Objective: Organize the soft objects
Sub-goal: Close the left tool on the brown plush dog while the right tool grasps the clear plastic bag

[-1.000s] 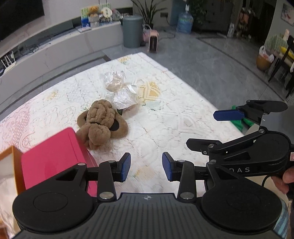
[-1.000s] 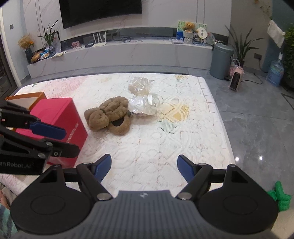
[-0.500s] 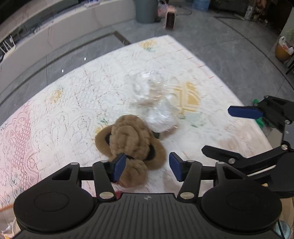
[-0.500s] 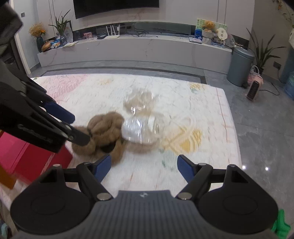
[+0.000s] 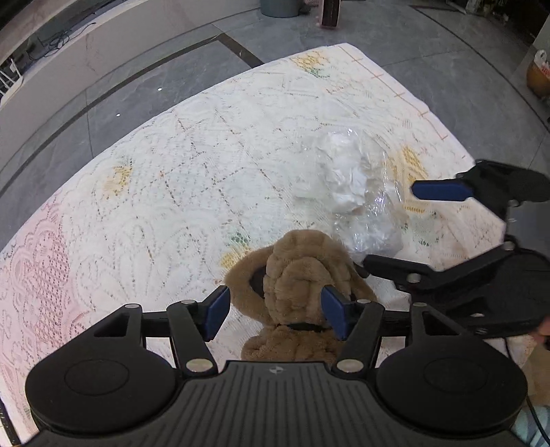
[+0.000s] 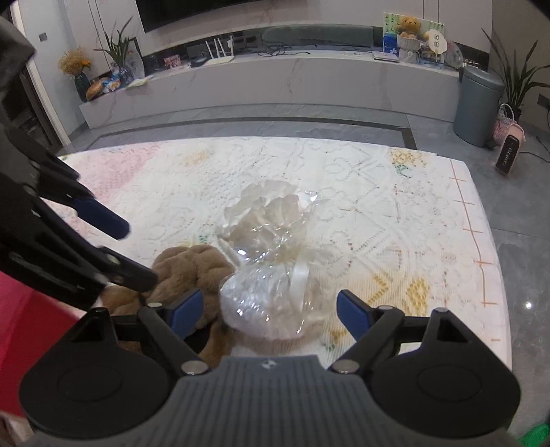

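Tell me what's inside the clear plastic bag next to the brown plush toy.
The clear plastic bag holds something white and crumpled-looking; the wrinkled, shiny film hides what it is. A white ribbon ties it. The brown plush toy covers its near edge in the left wrist view.

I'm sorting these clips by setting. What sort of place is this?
Most likely a home living room: a long low media console beneath a wall-mounted screen, potted plants on a tiled floor, and a lace-patterned cloth covering the work surface.
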Tool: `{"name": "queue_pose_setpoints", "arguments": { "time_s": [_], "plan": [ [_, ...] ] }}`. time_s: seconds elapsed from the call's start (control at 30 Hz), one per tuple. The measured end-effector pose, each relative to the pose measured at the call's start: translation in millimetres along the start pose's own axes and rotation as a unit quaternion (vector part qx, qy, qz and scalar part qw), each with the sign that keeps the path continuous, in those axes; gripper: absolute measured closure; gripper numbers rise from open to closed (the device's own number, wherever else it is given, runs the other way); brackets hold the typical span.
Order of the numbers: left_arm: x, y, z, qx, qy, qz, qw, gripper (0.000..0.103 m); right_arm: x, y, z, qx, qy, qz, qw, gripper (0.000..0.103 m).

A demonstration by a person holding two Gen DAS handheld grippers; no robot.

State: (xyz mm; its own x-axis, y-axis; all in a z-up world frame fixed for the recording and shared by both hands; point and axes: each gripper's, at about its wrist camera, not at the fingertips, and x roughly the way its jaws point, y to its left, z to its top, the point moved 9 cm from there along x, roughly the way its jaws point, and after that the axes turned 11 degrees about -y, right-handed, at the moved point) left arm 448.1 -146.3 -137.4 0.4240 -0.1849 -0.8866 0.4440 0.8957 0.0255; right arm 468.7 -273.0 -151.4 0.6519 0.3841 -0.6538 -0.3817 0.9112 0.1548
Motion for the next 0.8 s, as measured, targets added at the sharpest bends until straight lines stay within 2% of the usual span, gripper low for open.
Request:
{"name": "queue_pose_setpoints", "arguments": {
  "time_s": [0.07, 0.13, 0.17, 0.23, 0.3, 0.33, 0.63, 0.8],
  "plan": [
    [-1, -2, 0, 0.002, -0.001, -0.010, 1.0000, 0.028, 8, 1, -1, -0.004, 0.003, -0.002, 1.000, 0.020],
    [1, -6, 0, 0.012, 0.000, -0.017, 0.9998, 0.028, 15, 2, -4, -0.005, 0.009, 0.000, 1.000, 0.028],
    [2, -8, 0, 0.017, 0.002, -0.019, 0.9997, 0.028, 17, 2, -5, -0.004, 0.012, -0.001, 1.000, 0.036],
    [6, -12, -2, 0.026, 0.008, -0.022, 0.9994, 0.026, 19, 1, -8, -0.001, 0.010, 0.002, 1.000, 0.039],
    [11, -15, -4, 0.034, 0.014, -0.020, 0.9991, 0.023, 15, 1, -9, -0.010, 0.007, 0.002, 1.000, 0.050],
    [14, -16, -5, 0.038, 0.019, -0.019, 0.9989, 0.023, 12, 1, -10, -0.015, 0.007, 0.000, 1.000, 0.052],
    [44, -28, -14, 0.048, 0.057, -0.019, 0.9970, 0.022, -29, 1, -22, -0.051, 0.029, -0.014, 0.998, 0.055],
    [58, -30, -17, 0.045, 0.072, -0.008, 0.9964, 0.021, -29, 2, -35, -0.054, 0.045, -0.013, 0.997, 0.055]
  ]
}}
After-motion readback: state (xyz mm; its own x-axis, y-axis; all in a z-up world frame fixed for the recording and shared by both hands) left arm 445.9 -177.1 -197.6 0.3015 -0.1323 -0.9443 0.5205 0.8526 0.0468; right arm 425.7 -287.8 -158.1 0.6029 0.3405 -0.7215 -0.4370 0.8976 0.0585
